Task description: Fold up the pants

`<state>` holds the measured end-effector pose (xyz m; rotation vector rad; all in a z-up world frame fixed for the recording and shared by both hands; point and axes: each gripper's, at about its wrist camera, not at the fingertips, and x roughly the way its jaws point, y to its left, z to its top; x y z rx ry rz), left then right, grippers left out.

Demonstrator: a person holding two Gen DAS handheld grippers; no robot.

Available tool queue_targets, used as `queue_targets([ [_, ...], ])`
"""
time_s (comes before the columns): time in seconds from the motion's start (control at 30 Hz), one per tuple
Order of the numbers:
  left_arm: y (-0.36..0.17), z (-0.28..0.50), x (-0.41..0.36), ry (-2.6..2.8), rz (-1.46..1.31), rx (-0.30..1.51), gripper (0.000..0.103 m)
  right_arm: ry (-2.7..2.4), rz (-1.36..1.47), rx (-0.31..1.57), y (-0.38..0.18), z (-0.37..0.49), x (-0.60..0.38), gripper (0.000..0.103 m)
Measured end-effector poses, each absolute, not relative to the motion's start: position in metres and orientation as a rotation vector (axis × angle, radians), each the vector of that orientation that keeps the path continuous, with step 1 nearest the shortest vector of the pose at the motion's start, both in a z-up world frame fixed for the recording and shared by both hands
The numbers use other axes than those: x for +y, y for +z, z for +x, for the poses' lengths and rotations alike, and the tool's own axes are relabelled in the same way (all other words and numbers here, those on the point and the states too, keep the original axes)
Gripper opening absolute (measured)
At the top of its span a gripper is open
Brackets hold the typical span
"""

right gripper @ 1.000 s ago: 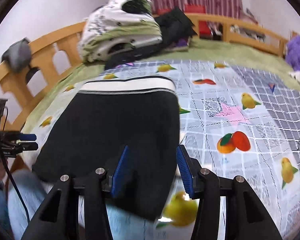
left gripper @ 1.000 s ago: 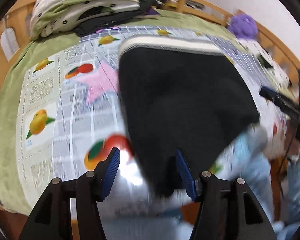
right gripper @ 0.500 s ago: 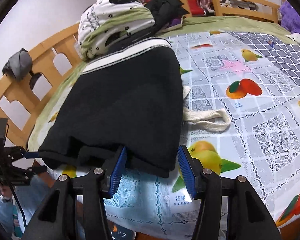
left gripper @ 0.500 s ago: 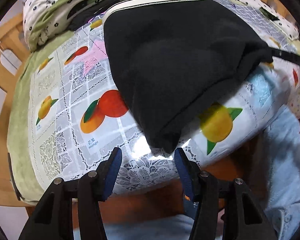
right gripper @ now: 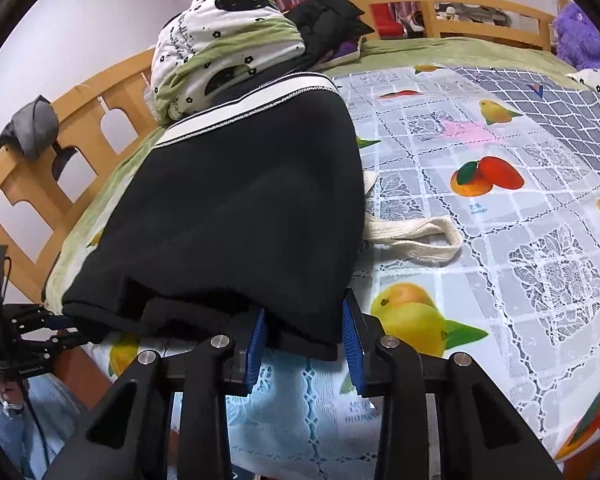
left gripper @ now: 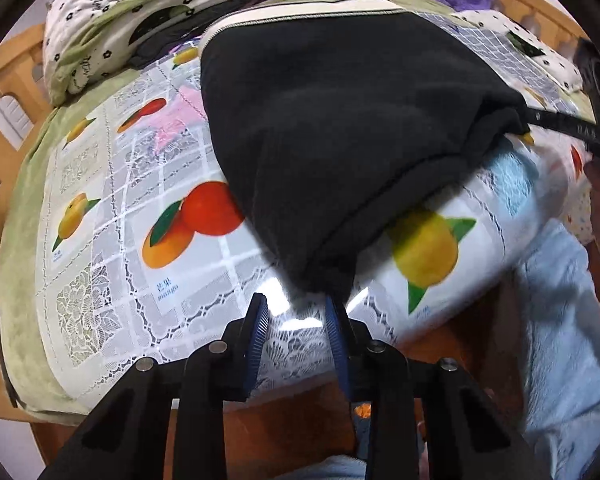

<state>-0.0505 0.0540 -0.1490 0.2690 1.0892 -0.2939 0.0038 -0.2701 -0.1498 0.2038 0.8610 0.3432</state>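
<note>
The left claw is parted, its fingers just short of the pants' near corner. The right claw is parted too, straddling the other corner. The black pants lie folded on the fruit-print cloth over the bed.

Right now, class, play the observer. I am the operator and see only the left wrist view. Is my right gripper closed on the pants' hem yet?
Observer: No. The right gripper has its fingers open, with the near hem of the black pants between them.
Operator: Is anything lying beside the pants on that side?
Observer: Yes. A cream strap loop lies on the tablecloth, reaching out from the pants' right edge.
Operator: And further off?
Observer: A grey cloth hangs on the wooden bed rail, at far left.
</note>
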Motion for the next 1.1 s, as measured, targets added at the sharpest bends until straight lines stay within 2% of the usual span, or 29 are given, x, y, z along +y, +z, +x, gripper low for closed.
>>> queue_targets([
  [1.1,-0.153,-0.050,0.065,-0.352,0.149,1.085,0.029,0.313,0.231,0.860,-0.151,-0.005,-0.273,0.035],
])
